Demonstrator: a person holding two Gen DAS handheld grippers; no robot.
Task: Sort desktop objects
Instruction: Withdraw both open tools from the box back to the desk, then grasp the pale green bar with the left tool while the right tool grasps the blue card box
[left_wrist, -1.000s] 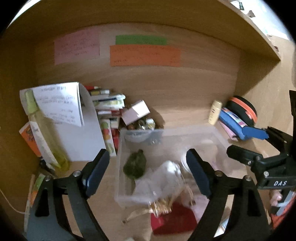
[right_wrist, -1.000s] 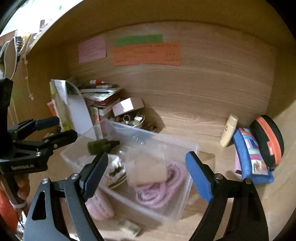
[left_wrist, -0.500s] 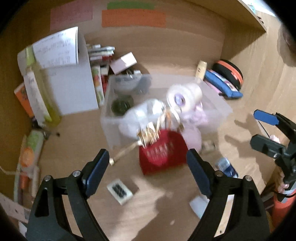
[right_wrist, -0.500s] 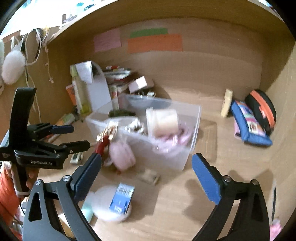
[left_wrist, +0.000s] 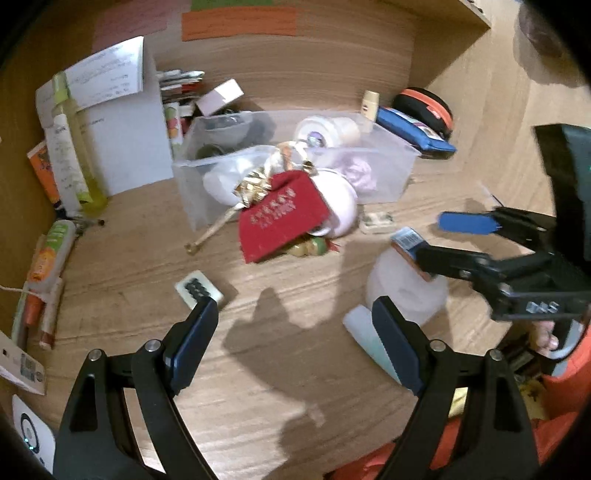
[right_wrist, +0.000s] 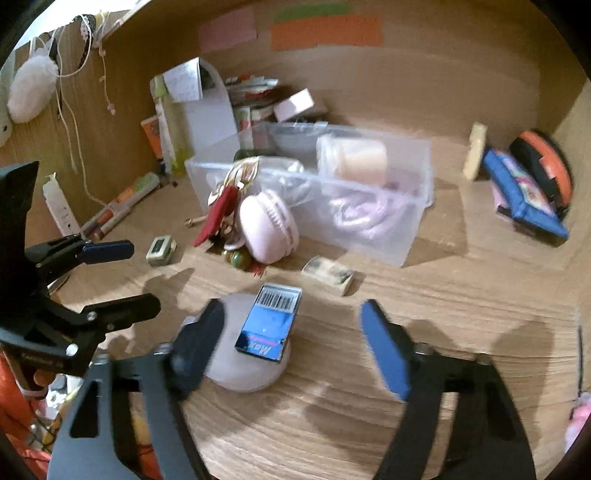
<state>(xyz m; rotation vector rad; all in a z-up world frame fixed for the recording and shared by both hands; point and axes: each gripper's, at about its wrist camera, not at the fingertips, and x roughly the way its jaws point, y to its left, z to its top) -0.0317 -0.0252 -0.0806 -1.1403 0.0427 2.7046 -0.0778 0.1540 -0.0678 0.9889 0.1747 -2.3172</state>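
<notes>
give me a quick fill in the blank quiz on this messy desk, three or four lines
1. The small blue box lies on top of a round ____ lid.
2. The pink case leans against the front of the clear ____.
3. The notes stuck on the back wall are pink, green and ____.
4. Nothing is between the fingers of the ____ gripper.

Missing words: white; bin; orange; left

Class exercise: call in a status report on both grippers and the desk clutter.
Left gripper open, empty, over bare desk. Right gripper closing around blue box, not yet touching. Box sits on white round lid.
</notes>
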